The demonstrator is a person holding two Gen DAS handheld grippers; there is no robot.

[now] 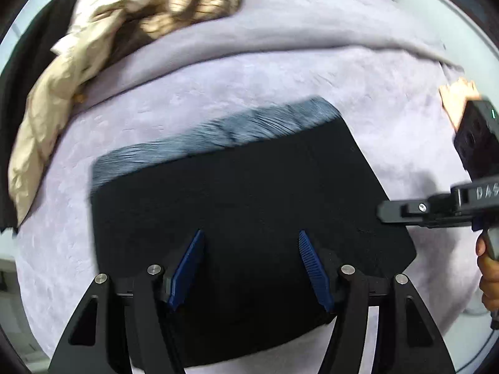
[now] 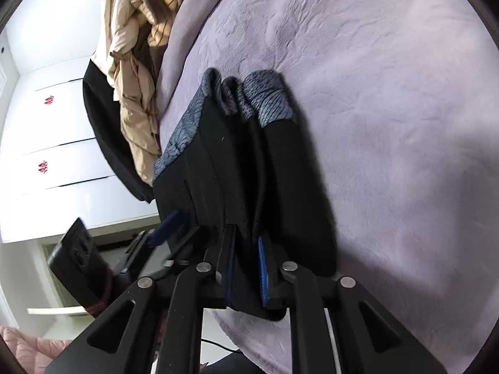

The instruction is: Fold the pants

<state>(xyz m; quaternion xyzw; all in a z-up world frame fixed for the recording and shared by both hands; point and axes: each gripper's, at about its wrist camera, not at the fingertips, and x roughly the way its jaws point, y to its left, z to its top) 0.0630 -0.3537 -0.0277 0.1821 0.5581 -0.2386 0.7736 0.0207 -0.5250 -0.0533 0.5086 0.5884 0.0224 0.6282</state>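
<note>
Pants (image 1: 249, 205), folded into a dark stack, lay on the lilac bed cover (image 1: 312, 78). The left gripper (image 1: 249, 268) hovered over their near edge, fingers apart and empty. The right gripper (image 2: 246, 272) clamped the stack's side edge, folds running away from it.

Lilac-blanketed bed (image 2: 374, 78) beside white drawers (image 2: 62, 155) with red motifs.

One partial marking readable.
From my left wrist view I read raised letters "DAS" on the right tongs (image 1: 382, 212) body, cut off by the frame edge.
</note>
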